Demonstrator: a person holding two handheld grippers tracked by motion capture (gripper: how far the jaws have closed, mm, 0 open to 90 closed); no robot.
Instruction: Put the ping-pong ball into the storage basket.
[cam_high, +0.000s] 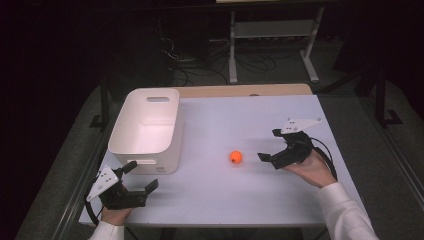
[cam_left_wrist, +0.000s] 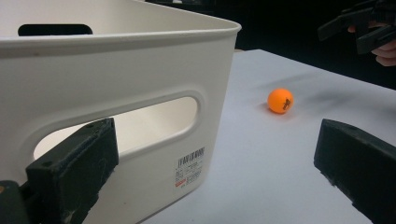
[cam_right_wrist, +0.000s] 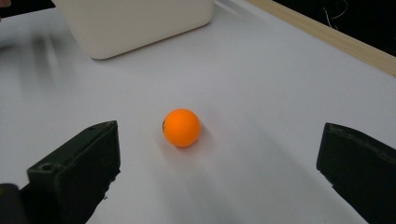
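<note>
Now, right gripper low over the table on the right, jaws spread wide and aimed left at the ball, gripping nothing. Held from below by the right hand, palm cupped under the body, white sleeve running in from the bottom right corner, grey plate tilted up on top. Seen along its own jaws: orange ball sitting on the white tabletop between and just ahead of the two black pads, touching neither. Over on the left, left gripper near the front edge, just in front of the bin, likewise released, jaws apart and empty, hand wrapped around it from behind, pointing right and away. From that gripper: bin wall close up with its handle slot, and a small white sticker bearing a barcode and tiny print, too small to read. Dark mark on the ball, also not legible. Ball well apart from the bin, resting mid-table.
</note>
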